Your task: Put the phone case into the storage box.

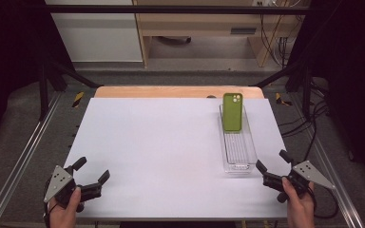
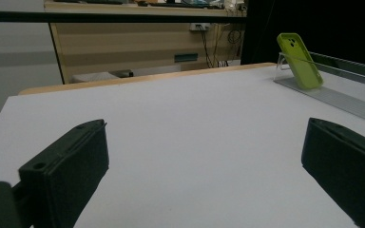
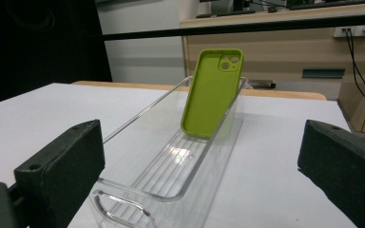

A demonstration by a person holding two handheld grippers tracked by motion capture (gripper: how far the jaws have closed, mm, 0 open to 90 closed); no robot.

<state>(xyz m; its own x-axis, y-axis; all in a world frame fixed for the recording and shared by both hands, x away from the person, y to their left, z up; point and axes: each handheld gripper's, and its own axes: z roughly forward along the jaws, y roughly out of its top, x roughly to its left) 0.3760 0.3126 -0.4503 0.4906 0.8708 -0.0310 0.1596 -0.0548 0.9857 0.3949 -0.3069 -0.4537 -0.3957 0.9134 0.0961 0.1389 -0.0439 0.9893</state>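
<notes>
Seen low in the high view: left gripper [image 1: 94,174] at lower left, right gripper [image 1: 271,165] at lower right, each held in a hand over the near edge of the white rectangular table top [image 1: 161,152]. Both with jaws spread wide, nothing between them. Right of centre, a long clear plastic tray with ribbed floor [image 1: 245,159], running away toward the upper part of the frame. At its far end, a lime-green silicone phone case [image 1: 232,112], standing tilted, leaning back against the tray's far wall, camera cut-out uppermost. Close ahead of the right gripper's jaws in the right gripper view: tray's near end low in frame, case [image 3: 211,94] above centre. Far upper right in the left gripper view [image 2: 300,61].

Judged as the very start: approach not yet begun. Next, probably: right gripper forward along the tray, jaws kept wide, then closed across the case's edges without tipping it or dragging the tray.
</notes>
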